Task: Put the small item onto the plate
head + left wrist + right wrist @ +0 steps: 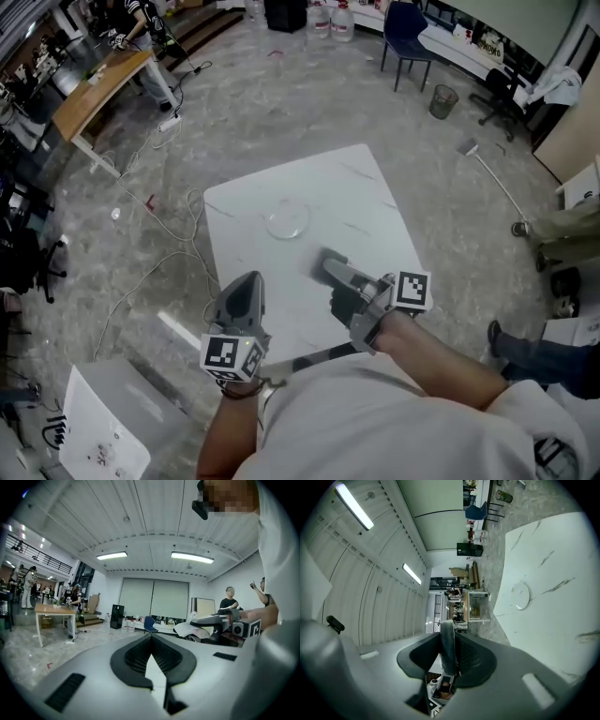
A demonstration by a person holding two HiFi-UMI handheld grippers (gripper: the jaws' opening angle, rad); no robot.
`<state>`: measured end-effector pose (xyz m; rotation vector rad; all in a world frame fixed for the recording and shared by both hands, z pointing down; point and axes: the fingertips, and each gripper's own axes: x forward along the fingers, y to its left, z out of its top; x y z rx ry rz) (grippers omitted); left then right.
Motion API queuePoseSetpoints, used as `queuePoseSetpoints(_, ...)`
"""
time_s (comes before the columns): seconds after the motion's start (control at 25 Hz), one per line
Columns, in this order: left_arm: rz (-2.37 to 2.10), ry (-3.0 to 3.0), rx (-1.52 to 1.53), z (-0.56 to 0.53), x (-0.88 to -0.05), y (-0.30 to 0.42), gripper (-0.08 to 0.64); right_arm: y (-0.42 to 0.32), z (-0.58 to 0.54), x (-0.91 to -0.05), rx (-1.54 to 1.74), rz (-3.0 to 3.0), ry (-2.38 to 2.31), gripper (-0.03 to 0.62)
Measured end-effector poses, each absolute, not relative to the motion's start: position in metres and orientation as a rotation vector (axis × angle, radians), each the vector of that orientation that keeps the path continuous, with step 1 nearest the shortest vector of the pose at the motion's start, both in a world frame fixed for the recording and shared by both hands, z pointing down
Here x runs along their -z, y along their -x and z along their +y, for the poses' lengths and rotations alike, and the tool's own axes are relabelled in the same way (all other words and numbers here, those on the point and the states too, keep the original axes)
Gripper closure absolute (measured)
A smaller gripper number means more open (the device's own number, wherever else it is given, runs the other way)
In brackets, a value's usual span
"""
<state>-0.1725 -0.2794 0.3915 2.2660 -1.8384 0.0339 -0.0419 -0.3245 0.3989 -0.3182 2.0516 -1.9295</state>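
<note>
A clear glass plate [287, 219] lies near the middle of the white marble table [361, 183]. My right gripper [329, 265] hovers over the table just near and right of the plate, tilted on its side. It is shut on a small grey flat item [447, 641] that stands edge-on between the pads. From the right gripper view the plate [521, 596] shows ahead on the table [562, 545]. My left gripper [248, 279] is held by the table's near left edge. Its jaws [151, 638] meet at the tips with nothing between them.
A white chair [98, 427] stands at the lower left and cables [141, 281] trail over the floor left of the table. A wooden desk [98, 89], a blue chair [408, 33] and a bin [442, 100] stand farther off. People [229, 603] stand in the background.
</note>
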Motion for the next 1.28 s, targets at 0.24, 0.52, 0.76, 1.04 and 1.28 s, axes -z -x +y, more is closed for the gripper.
queuePoseSetpoints(0.24, -1.895, -2.232, -0.036, -0.328, -0.407, 0.169, 0.554, 0.048, -0.382, -0.417, 1.962, 2.088, 0.269, 0.499)
queuePoseSetpoints(0.52, -1.897, -2.208, -0.031, -0.376, -0.443, 0.192, 0.554, 0.078, -0.44, -0.458, 2.002, 2.091, 0.327, 0.499)
queuePoseSetpoints(0.76, -1.846, -2.187, -0.039, -0.408, -0.477, 0.223, 0.554, 0.113, -0.481, -0.509, 2.041, 2.099, 0.456, 0.499)
queuePoseSetpoints(1.04, -1.816, -2.191, -0.071, -0.445, -0.531, 0.249, 0.554, 0.155, -0.525, -0.576, 2.077, 2.094, 0.556, 0.499)
queuePoseSetpoints(1.28, -1.801, -2.228, -0.08, -0.477, -0.597, 0.269, 0.554, 0.186, -0.556, -0.649, 2.132, 2.098, 0.658, 0.499)
